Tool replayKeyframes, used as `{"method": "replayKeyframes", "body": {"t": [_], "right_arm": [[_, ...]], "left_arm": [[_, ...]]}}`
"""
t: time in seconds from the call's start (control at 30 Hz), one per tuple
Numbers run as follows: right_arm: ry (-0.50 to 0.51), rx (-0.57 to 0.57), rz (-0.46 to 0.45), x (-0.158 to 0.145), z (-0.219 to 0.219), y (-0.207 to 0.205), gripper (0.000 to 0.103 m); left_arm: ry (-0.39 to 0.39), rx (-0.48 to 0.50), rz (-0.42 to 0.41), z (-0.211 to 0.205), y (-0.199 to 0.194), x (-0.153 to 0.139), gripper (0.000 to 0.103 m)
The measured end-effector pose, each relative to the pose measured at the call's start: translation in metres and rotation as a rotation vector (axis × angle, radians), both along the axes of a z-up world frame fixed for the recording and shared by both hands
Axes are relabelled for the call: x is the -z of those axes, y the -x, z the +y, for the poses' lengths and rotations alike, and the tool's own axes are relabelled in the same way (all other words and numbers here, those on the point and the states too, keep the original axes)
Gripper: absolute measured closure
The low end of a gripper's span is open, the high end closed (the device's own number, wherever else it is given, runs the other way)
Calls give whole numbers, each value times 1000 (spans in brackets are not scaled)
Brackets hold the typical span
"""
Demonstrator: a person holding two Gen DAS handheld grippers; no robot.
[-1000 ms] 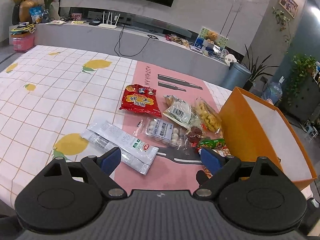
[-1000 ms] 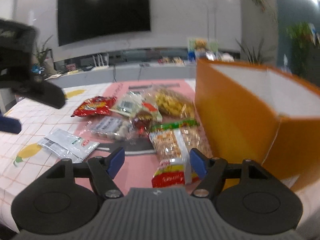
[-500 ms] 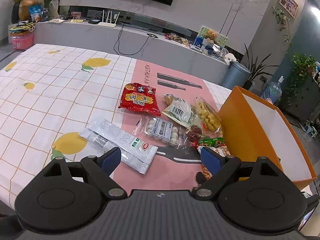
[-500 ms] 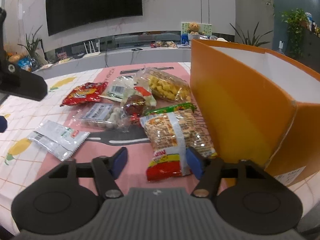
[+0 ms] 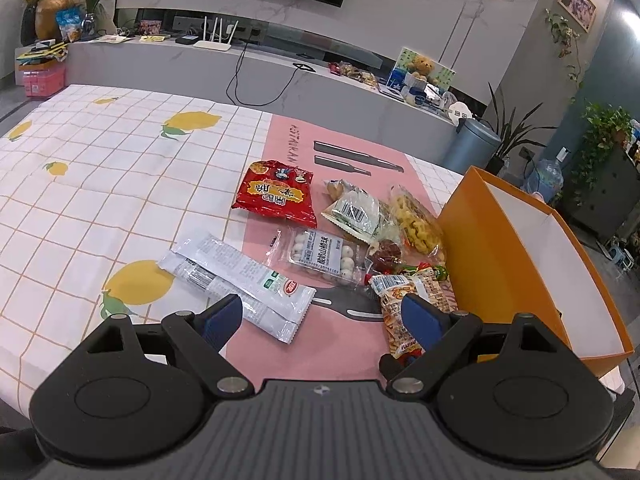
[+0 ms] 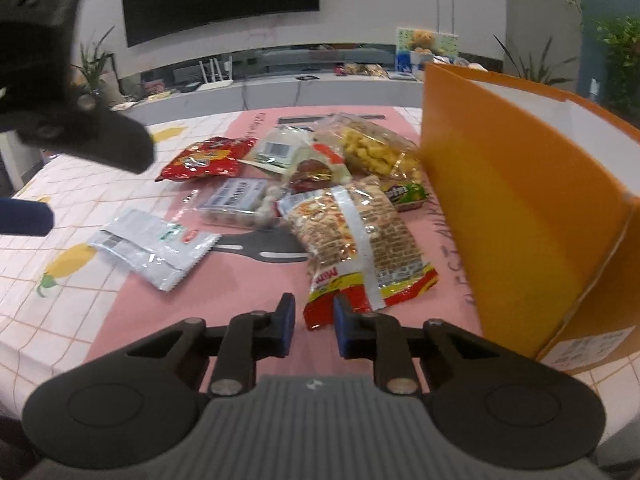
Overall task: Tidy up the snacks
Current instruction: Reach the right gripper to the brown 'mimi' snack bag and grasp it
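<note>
Several snack packets lie on a pink mat [image 5: 344, 344]: a red bag [image 5: 276, 196], a clear tray of white balls [image 5: 322, 254], white sachets [image 5: 240, 276], a yellow puffs bag [image 5: 416, 220] and a long peanut-cracker bag [image 6: 356, 240]. An open orange box [image 5: 524, 264] stands to their right. My left gripper [image 5: 320, 316] is open and empty above the mat's near edge. My right gripper [image 6: 314, 326] has its jaws narrowed around the near red end of the cracker bag, with a gap still visible between the pads.
The table has a white checked cloth with lemon prints [image 5: 100, 184]. The orange box wall [image 6: 512, 216] stands close on the right of the right gripper. The left gripper's body [image 6: 60, 92] hangs at the right wrist view's upper left. A grey TV bench [image 5: 280, 76] runs behind.
My right gripper has moved forward to the cracker bag's near end and its jaws have closed in from wide open to a narrow gap. The left gripper stays nearly still and open.
</note>
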State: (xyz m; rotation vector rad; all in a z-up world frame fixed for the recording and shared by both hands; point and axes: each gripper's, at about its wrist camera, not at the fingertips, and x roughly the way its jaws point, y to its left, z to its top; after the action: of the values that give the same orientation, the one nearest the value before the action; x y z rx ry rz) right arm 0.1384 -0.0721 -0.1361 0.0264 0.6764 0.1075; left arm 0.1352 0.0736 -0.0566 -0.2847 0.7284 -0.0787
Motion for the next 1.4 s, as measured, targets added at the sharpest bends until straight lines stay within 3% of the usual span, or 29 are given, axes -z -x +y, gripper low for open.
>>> {"method": "replayKeyframes", "body": {"t": [0.13,0.2,0.37,0.5,0.63,0.67,0.7,0.9,0.97,1.27,1.33,1.4], "right_arm": [[51,7,-65,-3,4,4,82],[102,37,-107,-4,5,4,46],[163,93,-120,-2,4,-7,26],[123,95,-27,9,5,-24,13],[48,108,-18,12,-3,-26,18],[48,95,-25,11,-5,-26,32],[52,99,-34,9,-6,-25,52],[92,78,-49,8,-6,-18,71],[79,70,-54,4,-7,-13,83],[-38,5,24,-7,-12,20,83],[-69,39,3,-9,-16,22,72],[-72,62,-22,-8,-18,19,44]], "left_arm": [[4,-2,-1,1,0,0,0],[7,-2,-2,1,1,-1,0],[47,26,14,2,0,1,0],[52,30,19,1,1,3,0],[53,25,30,2,-1,5,0],[57,25,33,2,-1,6,0],[59,24,36,3,-2,6,0],[47,15,39,4,-1,7,0],[43,13,37,5,-1,7,0],[65,-3,43,13,-3,7,0],[67,-5,41,14,-3,6,0],[67,-7,42,15,-3,6,0]]}}
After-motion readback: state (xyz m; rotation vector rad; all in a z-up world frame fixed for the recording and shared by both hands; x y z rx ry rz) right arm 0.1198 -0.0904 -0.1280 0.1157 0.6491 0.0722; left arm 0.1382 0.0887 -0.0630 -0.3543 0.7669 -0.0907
